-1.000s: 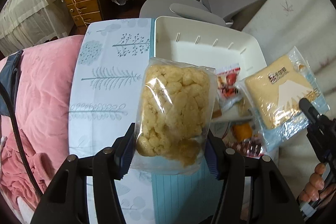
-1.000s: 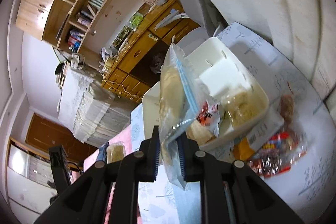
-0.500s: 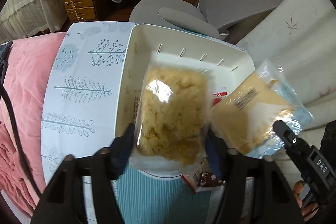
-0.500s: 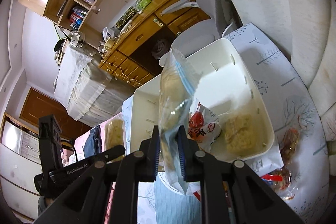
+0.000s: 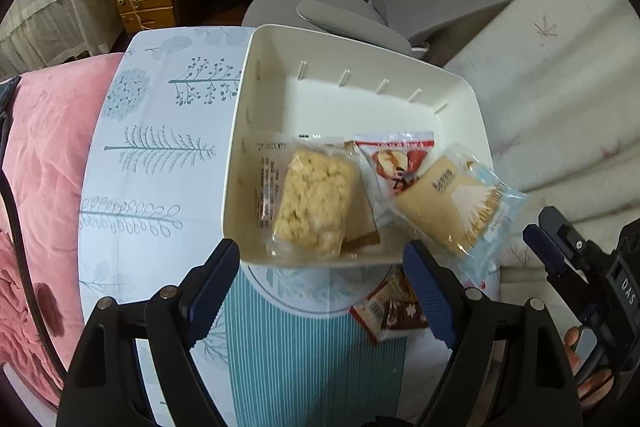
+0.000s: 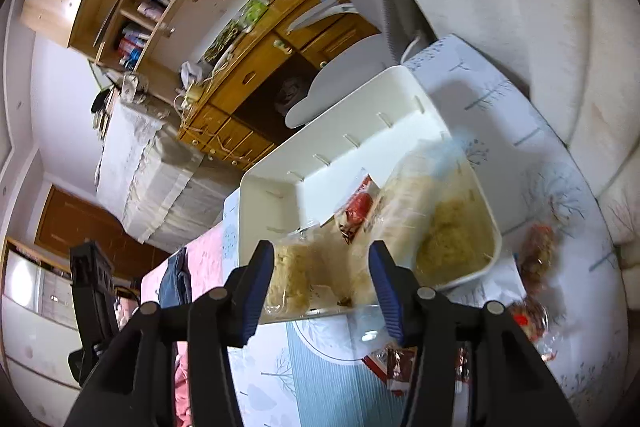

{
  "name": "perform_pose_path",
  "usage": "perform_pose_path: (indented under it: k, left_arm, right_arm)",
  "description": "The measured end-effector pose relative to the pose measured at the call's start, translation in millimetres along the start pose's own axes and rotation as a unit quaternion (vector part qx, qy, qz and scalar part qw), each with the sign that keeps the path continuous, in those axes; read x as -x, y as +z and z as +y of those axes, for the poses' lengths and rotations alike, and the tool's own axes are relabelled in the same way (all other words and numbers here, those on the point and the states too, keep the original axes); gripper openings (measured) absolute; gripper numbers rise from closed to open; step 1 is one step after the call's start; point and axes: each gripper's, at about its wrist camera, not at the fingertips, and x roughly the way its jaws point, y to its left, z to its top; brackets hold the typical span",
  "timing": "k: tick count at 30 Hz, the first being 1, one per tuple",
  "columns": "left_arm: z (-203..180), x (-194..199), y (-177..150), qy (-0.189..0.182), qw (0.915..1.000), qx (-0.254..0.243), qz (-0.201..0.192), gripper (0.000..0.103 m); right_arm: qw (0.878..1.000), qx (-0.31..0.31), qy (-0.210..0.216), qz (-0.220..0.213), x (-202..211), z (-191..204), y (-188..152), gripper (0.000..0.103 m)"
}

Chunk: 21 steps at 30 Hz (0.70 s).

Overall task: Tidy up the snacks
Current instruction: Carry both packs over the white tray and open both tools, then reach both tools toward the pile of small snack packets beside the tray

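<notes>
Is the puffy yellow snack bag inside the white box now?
Yes, inside. The puffy snack bag lies flat on the white box's floor, beside a red packet, with nothing gripping it.

Both fisheye views were evenly and softly lit, with no hard shadows. Straight edges bowed strongly toward the rim, and a black vignette closed all 4 corners. In the left wrist view the white bin (image 5: 460, 95) was sharp, while the pale sofa cover (image 5: 560, 75) at the right edge smeared. In the right wrist view the cake packet (image 6: 416, 187) over the bin was motion-blurred, and the clear wrappers caught small glints.
</notes>
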Motion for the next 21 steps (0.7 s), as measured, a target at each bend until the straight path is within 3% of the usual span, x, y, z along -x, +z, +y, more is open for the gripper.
perform_pose_path:
  k: [3,12,21]
  left_arm:
    - [0.0,6.7,-11.1,-0.006,0.9999,-0.015,0.002,0.083]
    - [-2.0,28.7,-45.7,-0.024,0.9977,-0.064,0.002,0.083]
    - [-6.3,34.4,-88.1,-0.039,0.9938,-0.103,0.009,0.083]
  right_arm:
    - [1.0,-0.01,-0.008,-0.017,12.4,-1.2,-11.2,0.061]
    - [0.997,-0.038,-0.032,-0.055,43.2,-3.2,-56.2,0.062]
    - [0.993,-0.032,-0.089,-0.077,64.6,-6.6,-104.7,0.062]
